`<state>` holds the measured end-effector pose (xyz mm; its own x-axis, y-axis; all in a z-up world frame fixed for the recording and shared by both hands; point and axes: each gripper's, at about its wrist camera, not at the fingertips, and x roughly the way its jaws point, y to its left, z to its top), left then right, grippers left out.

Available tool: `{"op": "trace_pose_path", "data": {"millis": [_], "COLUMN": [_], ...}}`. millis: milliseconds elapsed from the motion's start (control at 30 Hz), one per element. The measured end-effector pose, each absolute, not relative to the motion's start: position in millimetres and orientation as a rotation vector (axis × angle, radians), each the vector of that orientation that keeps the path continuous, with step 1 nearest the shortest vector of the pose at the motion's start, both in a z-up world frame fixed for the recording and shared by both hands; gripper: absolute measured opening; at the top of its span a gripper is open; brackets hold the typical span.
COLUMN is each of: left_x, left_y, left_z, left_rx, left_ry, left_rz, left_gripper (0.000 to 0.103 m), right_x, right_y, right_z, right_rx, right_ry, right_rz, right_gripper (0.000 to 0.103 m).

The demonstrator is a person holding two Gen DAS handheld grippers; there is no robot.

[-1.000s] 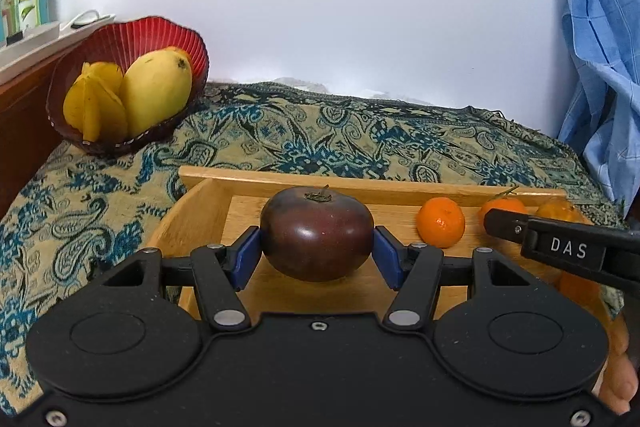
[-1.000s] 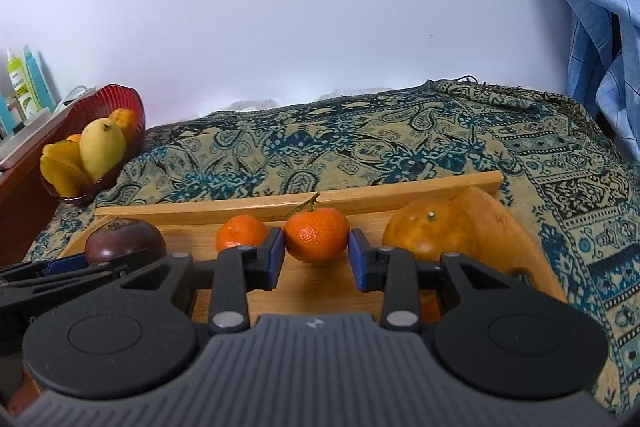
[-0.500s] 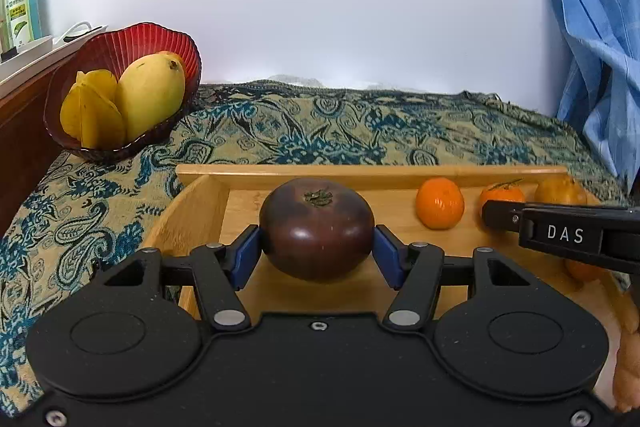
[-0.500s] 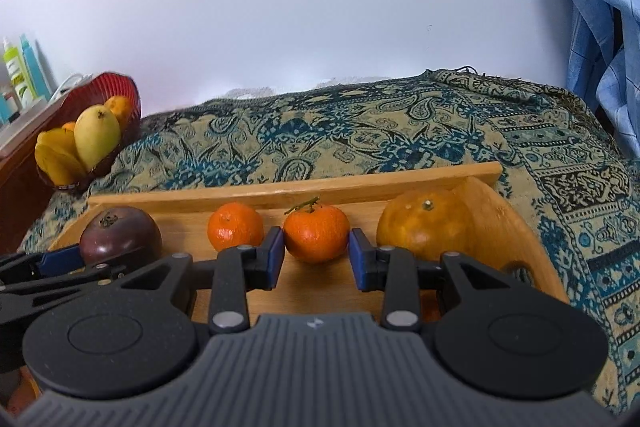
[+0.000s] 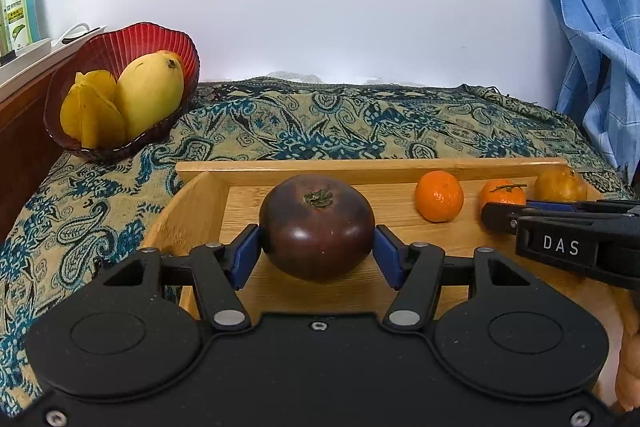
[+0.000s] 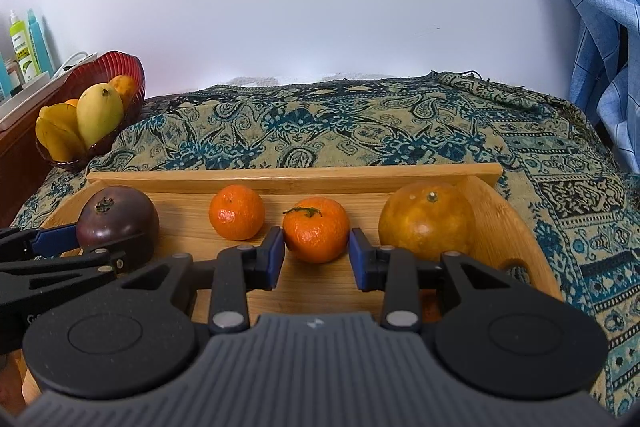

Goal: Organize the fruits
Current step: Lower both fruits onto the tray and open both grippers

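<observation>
Left wrist view gave me my left gripper (image 5: 317, 254) with its blue pads (image 5: 245, 255) pressed on either side of a round dark purple fruit with a dried green calyx (image 5: 316, 226), which sat at the left end of the shallow bamboo tray (image 5: 200, 203) on the teal paisley cloth (image 5: 320, 119). Right wrist view showed my right gripper (image 6: 316, 254) set narrow, with the stemmed orange mandarin (image 6: 316, 229) between its pads (image 6: 275, 258); the left pad met the peel, though I could not tell whether the right one touched. A second mandarin (image 6: 237, 211) lay just left of it, a larger brownish-yellow round fruit (image 6: 427, 218) to the right. Beyond the tray's left end, a ribbed red glass bowl (image 5: 120, 43) held a yellow mango (image 5: 149, 94) and a starfruit (image 5: 90, 115).
</observation>
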<state>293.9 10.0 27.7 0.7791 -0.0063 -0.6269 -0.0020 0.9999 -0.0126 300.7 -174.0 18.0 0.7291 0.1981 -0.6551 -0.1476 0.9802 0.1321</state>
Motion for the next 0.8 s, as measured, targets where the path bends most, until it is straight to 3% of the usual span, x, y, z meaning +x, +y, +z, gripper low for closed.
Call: {"op": "trace_pose_path", "data": {"millis": [333, 367, 533, 600, 800], "left_x": [295, 295, 295, 294, 284], "left_y": [8, 8, 10, 11, 13], "left_z": [28, 28, 25, 26, 34], "left_rx": [-0.006, -0.009, 0.006, -0.001, 0.003], "left_ry": [0.692, 0.699, 0.718, 0.717, 0.708], "left_rz": [0.007, 0.008, 0.027, 0.028, 0.024], "left_gripper": [0.062, 0.063, 0.073, 0.078, 0.089], "right_x": [300, 299, 297, 294, 286], "right_y": [-173, -173, -172, -172, -175], "right_z": [19, 19, 21, 22, 29], "right_rx": [0.064, 0.061, 0.045, 0.041, 0.046], "right_ry": [0.730, 0.729, 0.730, 0.728, 0.725], "right_rz": [0.189, 0.186, 0.174, 0.171, 0.187], "right_gripper": [0.044, 0.049, 0.050, 0.058, 0.063]}}
